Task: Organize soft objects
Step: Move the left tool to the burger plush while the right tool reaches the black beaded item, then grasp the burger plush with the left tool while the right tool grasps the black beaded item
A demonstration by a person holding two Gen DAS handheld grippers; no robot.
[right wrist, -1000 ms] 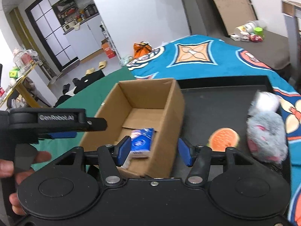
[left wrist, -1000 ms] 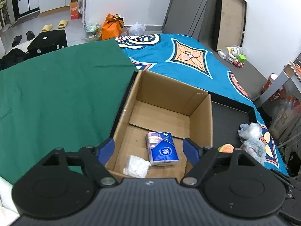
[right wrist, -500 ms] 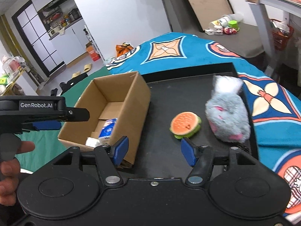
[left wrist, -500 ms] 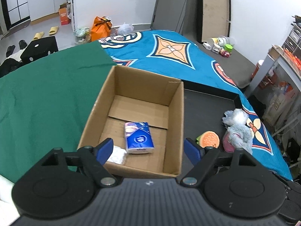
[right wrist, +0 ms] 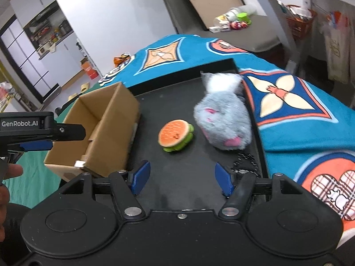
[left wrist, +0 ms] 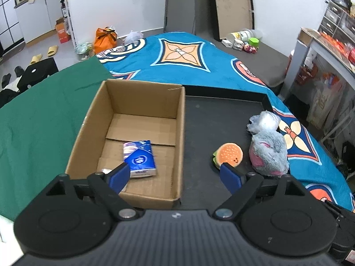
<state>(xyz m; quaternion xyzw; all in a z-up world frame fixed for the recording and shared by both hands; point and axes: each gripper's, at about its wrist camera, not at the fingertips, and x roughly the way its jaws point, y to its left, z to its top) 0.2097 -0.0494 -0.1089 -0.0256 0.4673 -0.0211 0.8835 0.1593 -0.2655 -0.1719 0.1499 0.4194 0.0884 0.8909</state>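
An open cardboard box [left wrist: 142, 102] stands on the left end of a black tray [left wrist: 213, 119]. A blue tissue pack [left wrist: 139, 158] lies inside it, and a white item [left wrist: 106, 171] peeks out behind my left finger. A burger plush [left wrist: 228, 155] and a grey furry plush [left wrist: 268, 153] lie on the tray to the right. My left gripper [left wrist: 174, 177] hovers over the box's front right corner, its jaws opening with nothing held. My right gripper [right wrist: 182, 177] is open and empty above the tray, a little short of the burger plush [right wrist: 175, 136] and the grey plush [right wrist: 221, 124].
The tray rests on a blue patterned blanket [left wrist: 184, 66], with a green cloth [left wrist: 40, 115] to the left. A person's hand [right wrist: 8, 175] holds the left tool at the right wrist view's left edge. A small dark chain [right wrist: 244, 163] lies on the tray near my right finger. Shelves and bags stand far right.
Both grippers have moved right, from over the box toward the tray's open part. The burger and grey plush now sit nearer in both views. Both pairs of jaws stand wider.
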